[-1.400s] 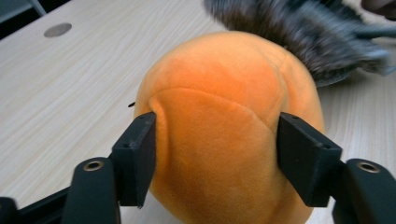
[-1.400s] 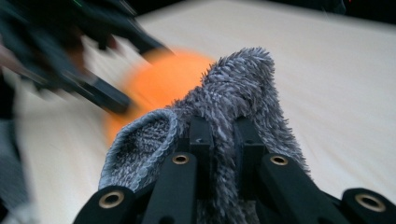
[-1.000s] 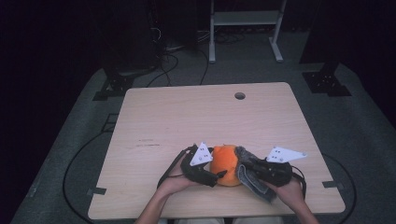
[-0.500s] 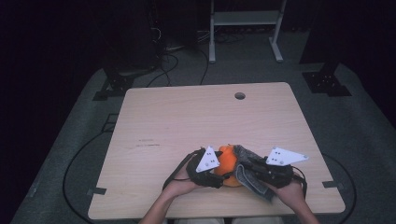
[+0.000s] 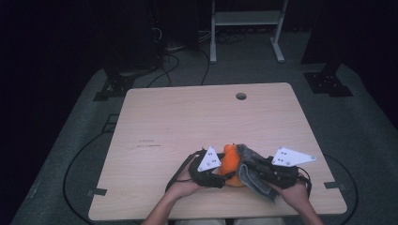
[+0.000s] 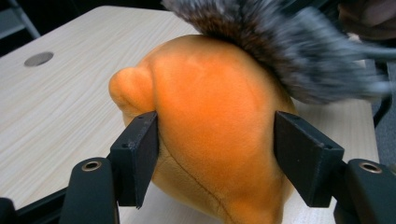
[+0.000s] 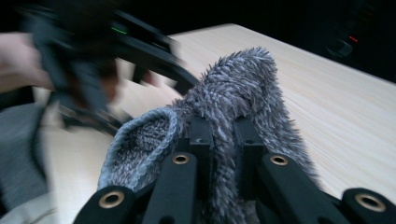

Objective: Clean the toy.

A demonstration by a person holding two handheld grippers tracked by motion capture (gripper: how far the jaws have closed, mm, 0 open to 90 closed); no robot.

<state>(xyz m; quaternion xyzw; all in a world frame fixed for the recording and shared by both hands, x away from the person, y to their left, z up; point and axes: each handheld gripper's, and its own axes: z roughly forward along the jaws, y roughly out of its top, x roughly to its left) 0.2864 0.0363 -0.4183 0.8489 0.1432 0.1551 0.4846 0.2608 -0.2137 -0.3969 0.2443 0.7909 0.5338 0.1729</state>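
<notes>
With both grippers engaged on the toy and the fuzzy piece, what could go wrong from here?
1. The left gripper squeezes the soft orange plush toy at its rounded sides; the plush may compress and squirt out.
2. The right gripper pinches just a fold of the fuzzy grey knitted sock; a pull may slip it off.
3. Both grippers work near the light wooden table's front edge, so a dropped toy could roll off.

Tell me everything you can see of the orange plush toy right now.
The orange plush toy is soft, smooth-napped and rounded, with a small nub at one side and a seam running low. It sits on the wooden table near the person's edge. The left gripper has a jaw at each of its flanks. The grey fuzzy sock, pinched by the right gripper, lies over its top.
</notes>
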